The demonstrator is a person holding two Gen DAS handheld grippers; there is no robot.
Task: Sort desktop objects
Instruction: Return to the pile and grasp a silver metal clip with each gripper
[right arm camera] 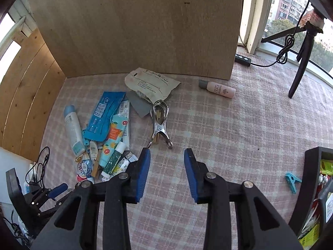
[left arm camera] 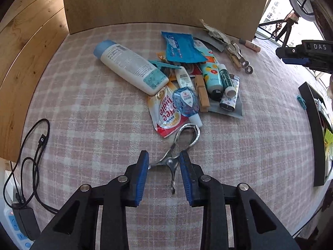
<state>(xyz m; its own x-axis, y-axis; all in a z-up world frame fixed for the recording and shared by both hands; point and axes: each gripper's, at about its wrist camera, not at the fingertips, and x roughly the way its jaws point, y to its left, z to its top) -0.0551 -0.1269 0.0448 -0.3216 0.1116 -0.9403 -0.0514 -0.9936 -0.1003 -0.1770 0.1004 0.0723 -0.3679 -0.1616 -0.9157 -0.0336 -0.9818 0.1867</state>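
A metal clip (left arm camera: 169, 162) lies on the pink checked cloth, loop end toward the pile. My left gripper (left arm camera: 164, 164) points down over it, and its blue pads touch the clip on both sides at the pivot. The pile beyond holds a white lotion bottle (left arm camera: 129, 66), a blue packet (left arm camera: 181, 48), a coffee sachet (left arm camera: 164, 112) and a wooden clothespin (left arm camera: 201, 95). My right gripper (right arm camera: 167, 156) hangs open with nothing between its fingers, just short of a second metal clip (right arm camera: 160, 123). A pink bottle (right arm camera: 220, 88) lies alone at the back.
A cardboard wall (right arm camera: 135, 31) closes the back, with wooden panels on the left. A black organiser tray (right arm camera: 310, 177) stands at the right edge, a small blue plastic clip (right arm camera: 292, 181) beside it. Cables (left arm camera: 39, 145) trail at the left edge. A tripod leg (right arm camera: 301, 62) stands back right.
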